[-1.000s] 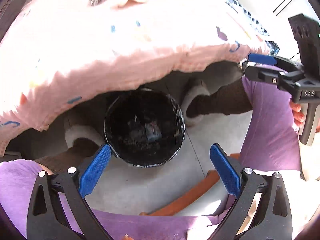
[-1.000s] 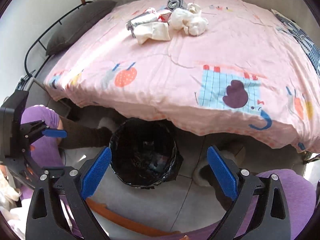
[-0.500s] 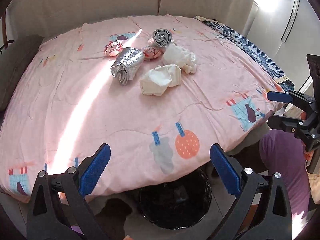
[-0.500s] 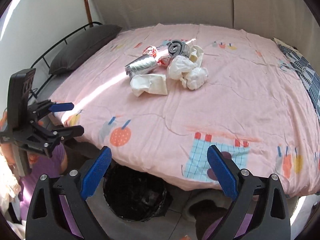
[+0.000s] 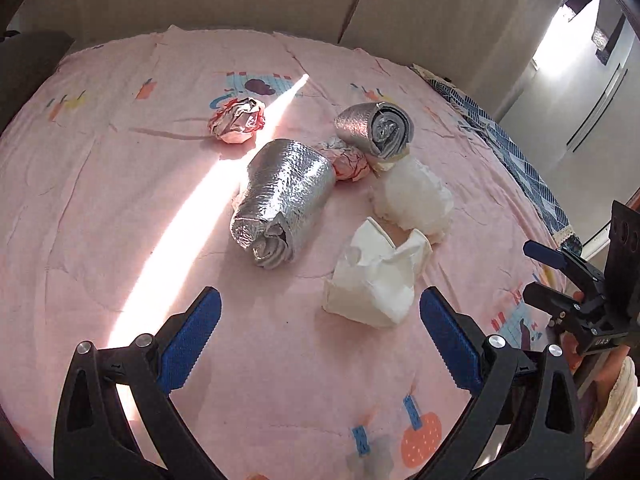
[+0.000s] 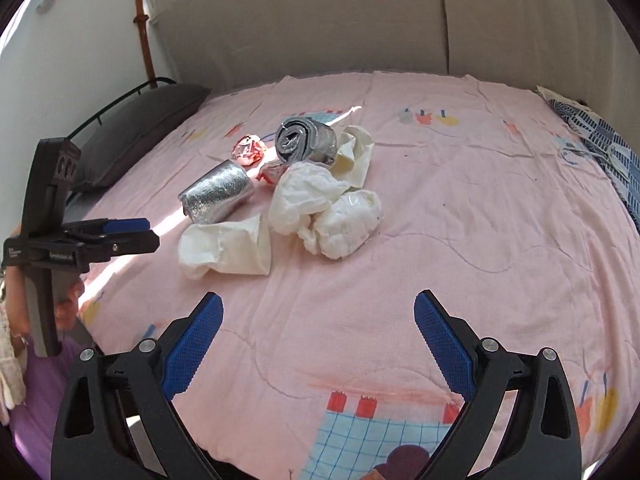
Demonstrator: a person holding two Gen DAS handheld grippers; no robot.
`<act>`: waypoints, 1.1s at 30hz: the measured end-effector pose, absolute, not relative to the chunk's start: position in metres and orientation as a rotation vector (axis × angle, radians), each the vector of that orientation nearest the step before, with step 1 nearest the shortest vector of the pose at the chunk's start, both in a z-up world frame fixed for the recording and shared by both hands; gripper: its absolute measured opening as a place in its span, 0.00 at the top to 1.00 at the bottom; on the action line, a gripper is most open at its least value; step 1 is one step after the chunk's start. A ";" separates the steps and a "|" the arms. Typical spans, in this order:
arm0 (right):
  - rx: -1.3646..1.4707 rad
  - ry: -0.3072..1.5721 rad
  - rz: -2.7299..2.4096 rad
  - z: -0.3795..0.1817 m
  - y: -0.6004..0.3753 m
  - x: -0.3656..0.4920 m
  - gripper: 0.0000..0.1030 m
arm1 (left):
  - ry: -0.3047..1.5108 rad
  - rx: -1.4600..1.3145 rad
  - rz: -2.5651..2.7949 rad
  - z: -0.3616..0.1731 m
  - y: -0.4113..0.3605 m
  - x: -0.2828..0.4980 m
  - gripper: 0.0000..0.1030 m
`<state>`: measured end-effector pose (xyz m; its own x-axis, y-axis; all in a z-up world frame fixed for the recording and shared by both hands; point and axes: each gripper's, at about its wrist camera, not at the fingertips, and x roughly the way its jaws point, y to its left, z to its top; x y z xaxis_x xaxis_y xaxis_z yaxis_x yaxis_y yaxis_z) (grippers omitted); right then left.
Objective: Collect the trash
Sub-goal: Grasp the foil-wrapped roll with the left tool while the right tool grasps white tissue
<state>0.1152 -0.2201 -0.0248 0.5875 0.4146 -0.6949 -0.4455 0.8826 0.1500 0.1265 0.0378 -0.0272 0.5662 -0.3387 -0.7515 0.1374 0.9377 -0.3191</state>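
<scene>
Several pieces of trash lie on a pink bedspread (image 5: 100, 208). A silver foil roll (image 5: 280, 200) lies in the middle, a crumpled white paper cup (image 5: 376, 276) nearest my left gripper (image 5: 320, 320), a white wad (image 5: 416, 200) behind it, a grey foil roll (image 5: 376, 128) and two red-white wrappers (image 5: 238, 120) farther back. My left gripper is open and empty above the bed. My right gripper (image 6: 318, 320) is open and empty, with the white cup (image 6: 226, 246) and white wads (image 6: 324, 208) ahead to its left.
A dark pillow (image 6: 140, 128) and black bed rail lie at the left of the right wrist view. A blue patterned cloth (image 6: 604, 140) lies at the bed's right edge. A beige wall stands behind the bed. The trash bin is out of view.
Both grippers have risen from over the black bin on the floor and moved forward over the bed toward the trash pile. Both stayed open.
</scene>
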 end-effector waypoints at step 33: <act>-0.141 0.833 0.522 -0.062 -0.178 0.212 0.11 | 0.832 -0.389 -0.149 -0.029 0.139 0.151 0.51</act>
